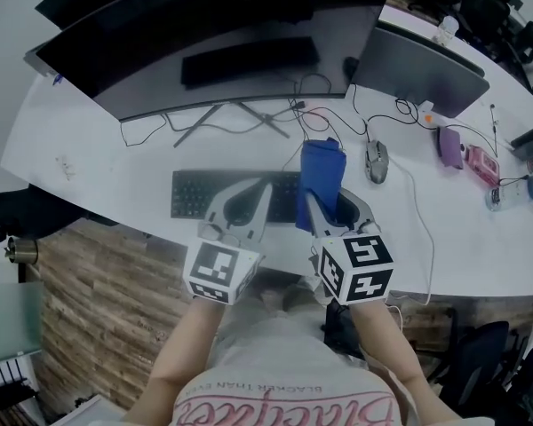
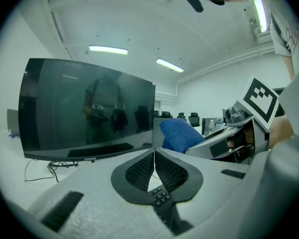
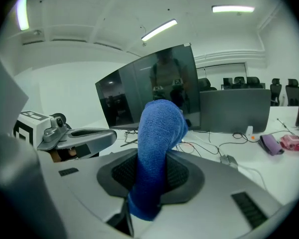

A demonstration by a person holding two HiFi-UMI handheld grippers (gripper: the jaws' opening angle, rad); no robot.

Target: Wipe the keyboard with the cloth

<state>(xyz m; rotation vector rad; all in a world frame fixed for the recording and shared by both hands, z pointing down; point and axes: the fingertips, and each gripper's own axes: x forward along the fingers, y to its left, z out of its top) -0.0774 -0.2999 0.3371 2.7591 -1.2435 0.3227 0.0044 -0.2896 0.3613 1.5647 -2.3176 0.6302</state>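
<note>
A black keyboard [image 1: 200,193] lies on the white desk [image 1: 62,140] in front of a wide monitor. My right gripper [image 1: 327,204] is shut on a blue cloth [image 1: 321,180], which stands up between its jaws above the keyboard's right end; in the right gripper view the cloth [image 3: 157,153] fills the middle. My left gripper [image 1: 259,192] hovers over the keyboard's middle, jaws closed together and empty [image 2: 154,153]. A few keyboard keys [image 2: 160,197] show below the left jaws. The cloth [image 2: 182,133] also appears at the right of the left gripper view.
A curved monitor [image 1: 222,38] stands behind the keyboard, a second monitor [image 1: 422,65] to its right. A grey mouse [image 1: 377,161], cables [image 1: 400,114], a purple item [image 1: 450,146] and a pink item [image 1: 482,165] lie on the desk's right side.
</note>
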